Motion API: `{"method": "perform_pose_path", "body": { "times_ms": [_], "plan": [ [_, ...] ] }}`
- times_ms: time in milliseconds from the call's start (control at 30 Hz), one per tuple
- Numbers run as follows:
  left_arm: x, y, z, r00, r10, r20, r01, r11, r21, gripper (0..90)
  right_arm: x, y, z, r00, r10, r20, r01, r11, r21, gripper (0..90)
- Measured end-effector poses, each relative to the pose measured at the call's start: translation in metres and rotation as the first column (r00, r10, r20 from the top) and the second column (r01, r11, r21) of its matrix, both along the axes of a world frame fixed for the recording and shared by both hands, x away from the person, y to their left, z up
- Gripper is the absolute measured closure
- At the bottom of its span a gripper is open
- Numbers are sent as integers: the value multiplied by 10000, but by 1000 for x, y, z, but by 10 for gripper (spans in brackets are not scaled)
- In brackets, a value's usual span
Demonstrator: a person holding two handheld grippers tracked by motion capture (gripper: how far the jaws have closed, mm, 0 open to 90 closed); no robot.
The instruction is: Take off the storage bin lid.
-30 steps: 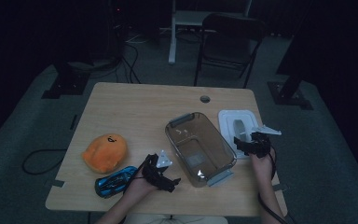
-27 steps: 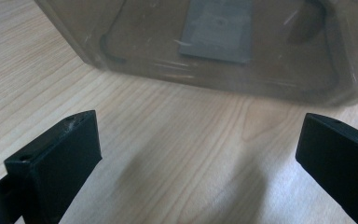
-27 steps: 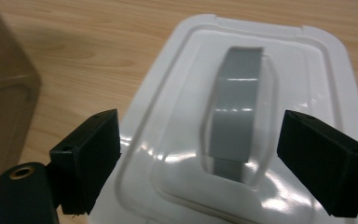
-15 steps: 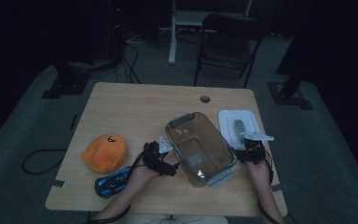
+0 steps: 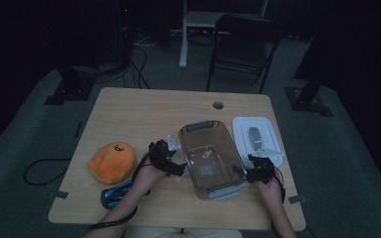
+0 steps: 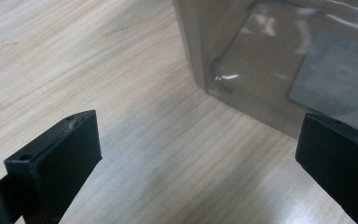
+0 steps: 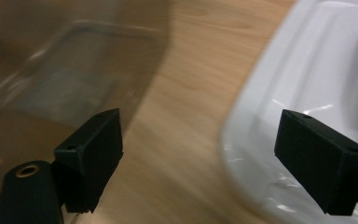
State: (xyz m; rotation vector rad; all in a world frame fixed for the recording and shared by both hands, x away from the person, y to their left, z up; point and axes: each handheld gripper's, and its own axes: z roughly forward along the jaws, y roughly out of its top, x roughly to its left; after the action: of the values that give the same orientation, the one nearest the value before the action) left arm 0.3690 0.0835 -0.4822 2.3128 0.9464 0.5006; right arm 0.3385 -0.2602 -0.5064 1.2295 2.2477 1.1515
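Observation:
A clear plastic bin [image 5: 209, 157] stands on the wooden table [image 5: 139, 119] between my two grippers. My left gripper [image 5: 171, 161] is open at the bin's left wall, its jaws wide apart over bare wood, with the bin's corner [image 6: 261, 60] just ahead. My right gripper [image 5: 250, 171] is open at the bin's right side. In the right gripper view its left jaw is against the bin wall [image 7: 60, 74] and its right jaw lies over the white lid [image 7: 317, 70]. Nothing is held.
A white lid [image 5: 256, 136] lies flat to the right of the bin. An orange plush toy [image 5: 112, 161] sits at the left, and a blue object [image 5: 115, 194] lies near the front edge under the left forearm. A folding chair [image 5: 243, 44] stands behind the table.
Both grippers have moved in toward the bin. The left went up and right to the bin's left wall. The right came down and left from the lid to the bin's right side.

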Motion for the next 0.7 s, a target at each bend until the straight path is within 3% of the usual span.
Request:
{"method": "perform_pose_path", "body": {
  "times_ms": [67,200,367,433,567,700],
  "plan": [
    [3,1,1,10000,42,46,-43,9999,91,6,-5,6,-1,9999,-30,120,33,9998,-218,157],
    [11,5,0,9998,-184,39,183,9997,147,6,-13,10,-2,9998,132,-117,-132,9999,49,172],
    [21,9,-5,9995,-259,-167,268,9982,531,6,-25,21,-5,9965,751,-355,-749,9972,60,172],
    [25,13,-4,9996,-171,-234,181,9988,449,5,-28,27,-4,9961,834,-284,-837,9965,-91,173],
    [33,23,-2,9992,194,-348,-174,9983,553,6,-29,35,-6,9908,1267,-481,-1263,9919,130,172],
    [37,35,6,9980,594,-226,-582,9970,514,6,-30,48,-9,9863,1615,-320,-1612,9868,136,152]
  ]
}}
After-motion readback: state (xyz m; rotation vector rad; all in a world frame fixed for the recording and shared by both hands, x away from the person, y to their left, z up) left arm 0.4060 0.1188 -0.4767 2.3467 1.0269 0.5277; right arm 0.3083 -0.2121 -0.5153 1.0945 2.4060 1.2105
